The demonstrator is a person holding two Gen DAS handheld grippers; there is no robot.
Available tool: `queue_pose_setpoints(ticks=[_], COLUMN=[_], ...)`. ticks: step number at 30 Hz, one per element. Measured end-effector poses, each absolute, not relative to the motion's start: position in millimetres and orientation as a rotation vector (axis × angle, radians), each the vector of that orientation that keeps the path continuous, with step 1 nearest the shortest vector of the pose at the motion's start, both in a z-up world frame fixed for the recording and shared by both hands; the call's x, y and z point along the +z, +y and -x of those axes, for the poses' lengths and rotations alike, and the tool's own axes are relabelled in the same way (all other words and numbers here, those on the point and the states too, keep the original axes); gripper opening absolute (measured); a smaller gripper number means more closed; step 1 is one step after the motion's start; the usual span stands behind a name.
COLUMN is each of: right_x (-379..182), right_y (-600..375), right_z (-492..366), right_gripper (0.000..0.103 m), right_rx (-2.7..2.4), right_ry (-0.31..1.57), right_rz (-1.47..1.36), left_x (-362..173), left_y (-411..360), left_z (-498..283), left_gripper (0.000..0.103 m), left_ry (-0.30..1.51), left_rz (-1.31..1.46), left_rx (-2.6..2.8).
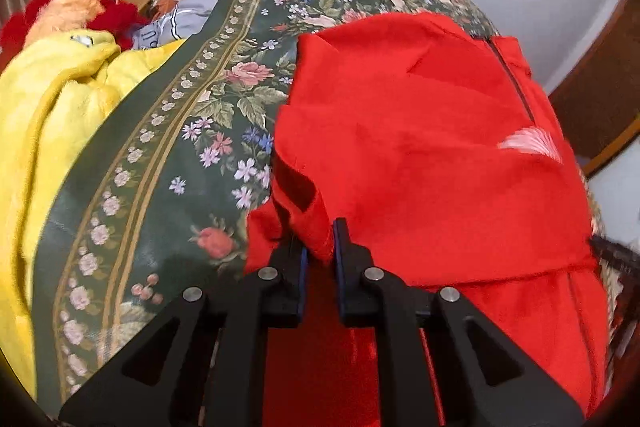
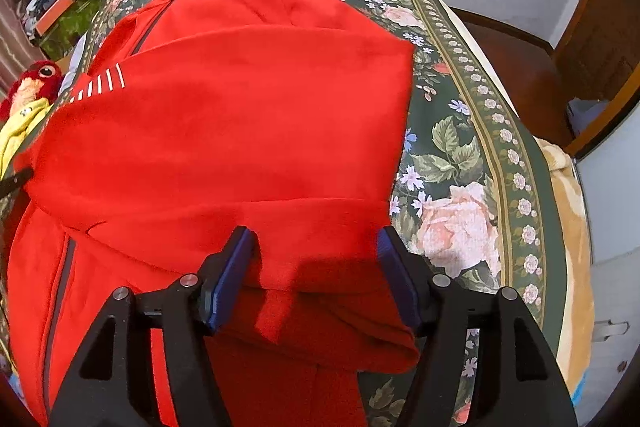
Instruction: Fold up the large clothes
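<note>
Both views are evenly and softly lit; strong fisheye bending and dark corners are seen at the edges, slight blur is noticed, and a shadow is cast under the right gripper (image 2: 316, 259)

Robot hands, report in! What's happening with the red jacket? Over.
Left gripper shut on red jacket fabric. Right gripper open, straddling jacket edge. Jacket partly folded on floral bedspread. Nothing blocking.

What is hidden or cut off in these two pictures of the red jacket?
- Left wrist view: the left claw is shut on the jacket; bunched red cloth hides how much it pinches.
- Right wrist view: the right claw stands open around a folded sleeve; the jacket's hem runs behind the claw and off the bottom edge.
- Both views: the jacket covers the bedspread beneath it.
</note>
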State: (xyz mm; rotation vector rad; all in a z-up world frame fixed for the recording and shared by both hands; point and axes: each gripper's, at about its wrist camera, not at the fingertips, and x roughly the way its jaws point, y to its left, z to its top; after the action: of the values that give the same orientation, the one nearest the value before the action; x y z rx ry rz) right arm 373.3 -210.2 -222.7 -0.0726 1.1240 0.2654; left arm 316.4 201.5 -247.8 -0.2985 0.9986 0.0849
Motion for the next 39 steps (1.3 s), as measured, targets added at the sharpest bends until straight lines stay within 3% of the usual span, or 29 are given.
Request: queue_pose_setpoints(ticks=[7, 12, 15, 25, 39], right_x=[-211.6, -185.4, -163.9, -124.6, -153.8], right_y=[-210.1, -201.0, -190.6, -160.2, -124.0], right_z=[-374.5, -370.3, -371.5, -428.4, -537.2], right_gripper=[0.064, 0.064, 0.064, 0.065, 0.066], right_rx=[0.258, 0.264, 0.283, 0.309, 0.421], right_ry=[1.151, 1.062, 0.984, 0.863, 1.033], right_rz=[0.102, 0.212, 0.266, 0.236, 0.088], left_x=[-224.3, -188.5, -163.5, -130.5, -175.2], left_y=[181.1, 180.1, 177.9, 154.6, 145.2], left_z=[-306.2, -301.4, -308.1, -379.6, -520.4], left_gripper=[0.026, 0.055, 0.060, 0.069, 0.069], left_ry=[0.997, 0.913, 0.849, 0.799, 0.935], left_rz=[0.077, 0.054, 0.039, 0.020, 0.184], left_rx=[0.115, 0.103, 0.098, -0.007, -0.149])
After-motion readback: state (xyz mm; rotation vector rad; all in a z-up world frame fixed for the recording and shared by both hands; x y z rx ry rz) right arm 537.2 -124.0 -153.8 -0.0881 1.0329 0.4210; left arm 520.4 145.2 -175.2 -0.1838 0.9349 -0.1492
